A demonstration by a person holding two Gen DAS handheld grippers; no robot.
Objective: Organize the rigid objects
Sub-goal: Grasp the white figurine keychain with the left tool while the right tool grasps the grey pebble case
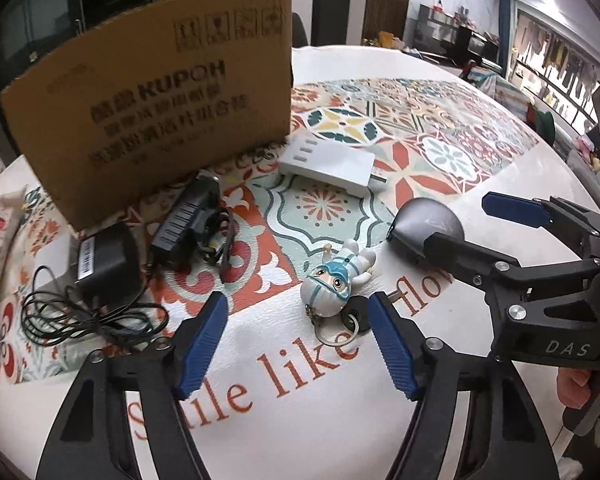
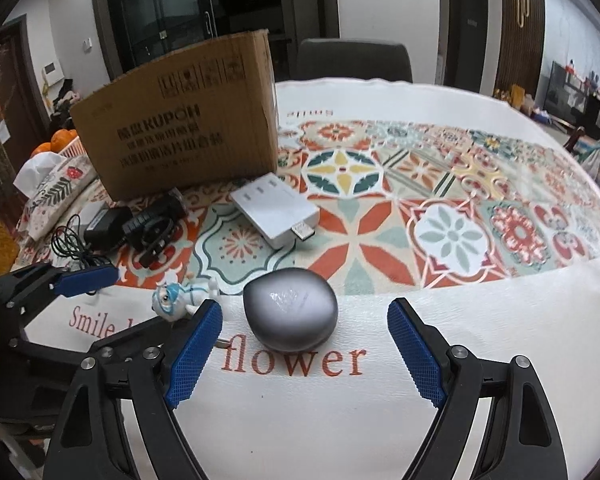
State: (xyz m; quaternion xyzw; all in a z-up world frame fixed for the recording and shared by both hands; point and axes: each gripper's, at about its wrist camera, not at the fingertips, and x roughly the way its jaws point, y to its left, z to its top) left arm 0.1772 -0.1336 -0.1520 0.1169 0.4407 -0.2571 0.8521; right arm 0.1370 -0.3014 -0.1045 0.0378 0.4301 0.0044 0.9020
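Note:
A small white-and-blue astronaut keychain (image 1: 336,276) (image 2: 176,300) with a key ring (image 1: 356,316) lies on the white tablecloth, just past the tips of my left gripper (image 1: 298,344) (image 2: 142,298). That gripper is open and its blue pads touch nothing. A smooth grey oval object (image 2: 292,316) (image 1: 424,220) lies by the word "flower". My right gripper (image 2: 306,354) (image 1: 458,220) is open, a pad on either side of the oval and clear of it. A brown cardboard box (image 1: 152,120) (image 2: 180,132) stands at the back left.
A white hub with a plug (image 1: 328,164) (image 2: 276,208) lies before the box. Two black power adapters (image 1: 104,260) (image 1: 188,220) with tangled cords lie at the left. A tissue pack (image 2: 52,184) and oranges (image 2: 56,140) sit at the far left, a chair (image 2: 352,60) behind the table.

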